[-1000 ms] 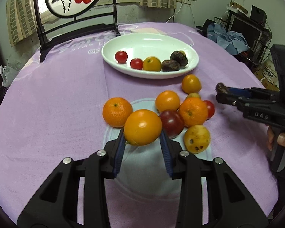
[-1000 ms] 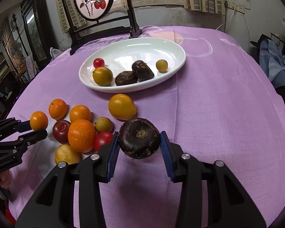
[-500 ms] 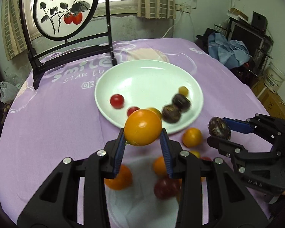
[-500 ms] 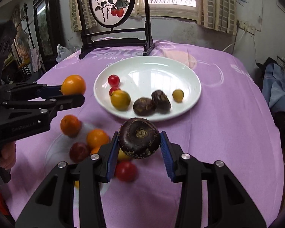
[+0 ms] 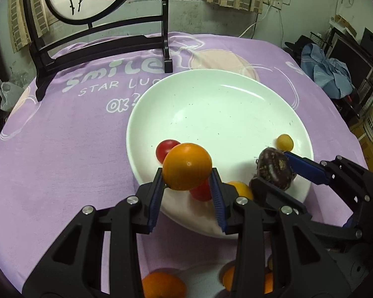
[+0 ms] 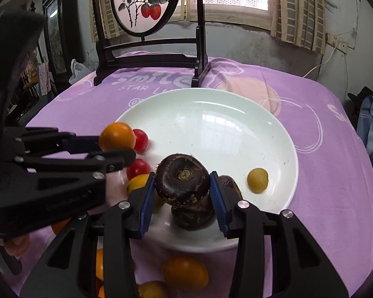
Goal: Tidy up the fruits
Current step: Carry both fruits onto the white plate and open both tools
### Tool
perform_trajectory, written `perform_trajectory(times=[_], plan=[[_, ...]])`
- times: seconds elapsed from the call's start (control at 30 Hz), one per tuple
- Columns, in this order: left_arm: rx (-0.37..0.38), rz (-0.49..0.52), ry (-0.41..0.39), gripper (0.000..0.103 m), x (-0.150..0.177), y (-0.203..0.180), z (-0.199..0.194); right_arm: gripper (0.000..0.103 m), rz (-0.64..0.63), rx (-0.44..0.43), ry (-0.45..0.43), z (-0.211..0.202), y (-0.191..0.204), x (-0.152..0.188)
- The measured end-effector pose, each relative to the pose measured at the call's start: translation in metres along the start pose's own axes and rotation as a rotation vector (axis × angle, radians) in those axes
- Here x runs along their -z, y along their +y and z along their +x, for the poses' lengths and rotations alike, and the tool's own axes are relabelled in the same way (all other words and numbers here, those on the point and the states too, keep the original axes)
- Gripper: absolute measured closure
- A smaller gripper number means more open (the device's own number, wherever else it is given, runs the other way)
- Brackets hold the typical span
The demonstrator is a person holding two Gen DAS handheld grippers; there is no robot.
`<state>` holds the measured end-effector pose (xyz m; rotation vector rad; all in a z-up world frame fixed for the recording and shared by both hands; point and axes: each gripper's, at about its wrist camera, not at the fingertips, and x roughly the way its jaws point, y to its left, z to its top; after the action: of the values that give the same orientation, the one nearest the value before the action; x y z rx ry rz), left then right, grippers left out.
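Note:
My left gripper (image 5: 186, 186) is shut on an orange fruit (image 5: 187, 166) and holds it over the near left rim of the white plate (image 5: 211, 114). My right gripper (image 6: 182, 193) is shut on a dark brown round fruit (image 6: 182, 177), held above the plate's (image 6: 211, 124) near side. The right gripper with that fruit (image 5: 273, 168) shows at the right of the left wrist view. On the plate lie red cherry tomatoes (image 6: 140, 137), a small yellow fruit (image 6: 257, 180), an orange-yellow fruit (image 6: 136, 183) and dark fruits (image 6: 194, 213) under my right gripper.
Several orange and yellow fruits (image 6: 185, 272) lie on the purple tablecloth (image 5: 62, 149) near the plate's front edge. A black wooden stand with a round painted screen (image 6: 146, 2) stands behind the plate. Clothes and clutter (image 5: 328, 72) sit beyond the table's right edge.
Both grippers have moved forward with their fruits and now hang over the plate's near side. The loose fruits on the cloth have dropped to the bottom of the views.

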<state>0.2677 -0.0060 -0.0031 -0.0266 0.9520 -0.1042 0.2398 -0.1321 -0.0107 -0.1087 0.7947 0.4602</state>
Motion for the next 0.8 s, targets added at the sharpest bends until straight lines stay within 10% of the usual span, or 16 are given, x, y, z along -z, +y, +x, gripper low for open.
perform_trajectory(times=[0.2, 0.8], plan=[[0.002, -0.079, -0.030, 0.029, 0.001, 0.010, -0.011, 0.053, 0.067, -0.037, -0.030, -0.014, -0.016, -0.001], [-0.028, -0.032, -0.085, 0.016, 0.067, 0.013, -0.075, 0.052, 0.055, -0.041, 0.008, -0.082, -0.007, 0.062]])
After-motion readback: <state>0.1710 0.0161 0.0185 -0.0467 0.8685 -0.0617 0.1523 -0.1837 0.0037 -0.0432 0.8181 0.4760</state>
